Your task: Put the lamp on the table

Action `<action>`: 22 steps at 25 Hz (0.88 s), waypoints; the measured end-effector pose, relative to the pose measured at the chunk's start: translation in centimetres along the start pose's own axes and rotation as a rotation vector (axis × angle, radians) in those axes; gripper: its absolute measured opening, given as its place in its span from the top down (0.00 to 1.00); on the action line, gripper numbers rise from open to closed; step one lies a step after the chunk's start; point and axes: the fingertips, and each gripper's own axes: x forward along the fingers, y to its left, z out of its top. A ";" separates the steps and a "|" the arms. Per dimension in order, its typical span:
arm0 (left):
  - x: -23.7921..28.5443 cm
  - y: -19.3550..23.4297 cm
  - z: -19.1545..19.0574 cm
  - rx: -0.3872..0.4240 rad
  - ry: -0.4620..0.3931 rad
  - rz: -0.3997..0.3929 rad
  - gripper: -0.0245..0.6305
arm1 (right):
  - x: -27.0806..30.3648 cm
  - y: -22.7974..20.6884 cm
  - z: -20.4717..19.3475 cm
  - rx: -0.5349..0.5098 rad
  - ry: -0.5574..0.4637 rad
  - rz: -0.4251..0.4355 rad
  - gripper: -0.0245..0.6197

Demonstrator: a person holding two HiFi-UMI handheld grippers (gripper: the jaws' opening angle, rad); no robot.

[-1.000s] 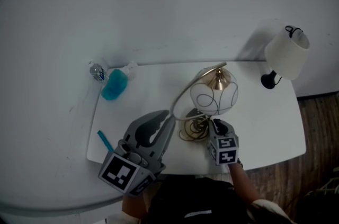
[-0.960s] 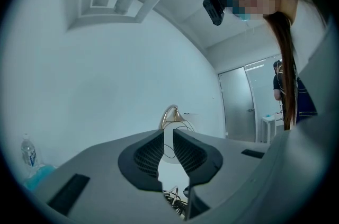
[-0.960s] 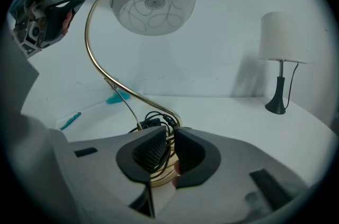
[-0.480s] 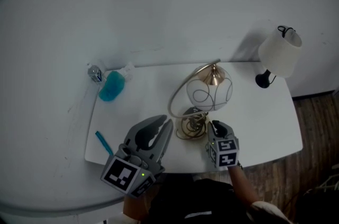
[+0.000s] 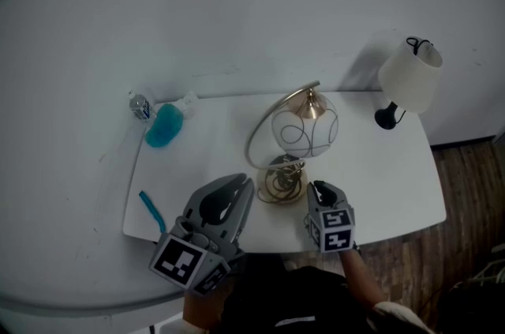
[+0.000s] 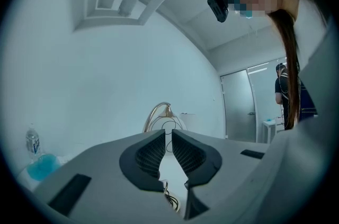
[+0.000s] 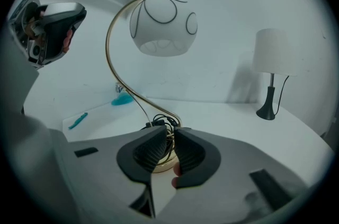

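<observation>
A gold arc lamp with a white globe shade (image 5: 304, 132) stands on the white table (image 5: 379, 182), its round base (image 5: 279, 184) wrapped in coiled cord. In the right gripper view the globe (image 7: 163, 24) hangs above the base (image 7: 159, 163). My right gripper (image 5: 316, 185) sits just right of the base, jaws nearly together with nothing clearly between them (image 7: 172, 133). My left gripper (image 5: 246, 181) lies left of the base, shut and empty. It points at the lamp (image 6: 164, 118) from low over the table (image 6: 168, 134).
A second lamp with a white shade (image 5: 408, 78) and black foot stands at the table's far right corner (image 7: 271, 66). A blue bottle (image 5: 162, 127) and a small water bottle (image 5: 140, 105) lie far left. A teal pen (image 5: 149, 208) lies near the front left edge. Wood floor (image 5: 469, 190) shows right.
The head view has shifted, so the table sits further left. The arc lamp looks more upright, and the right gripper's tips are slightly further from its base.
</observation>
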 end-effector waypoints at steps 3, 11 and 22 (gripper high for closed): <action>-0.3 -0.6 0.0 -0.004 0.004 0.003 0.89 | -0.8 0.1 0.2 -0.004 -0.005 0.002 0.89; -0.9 -1.9 -0.8 -0.003 0.028 0.006 0.89 | -2.8 0.5 0.8 -0.008 -0.029 0.005 0.91; -1.1 -3.2 -1.4 0.002 0.046 0.004 0.91 | -5.2 0.9 2.1 0.017 -0.065 0.015 0.91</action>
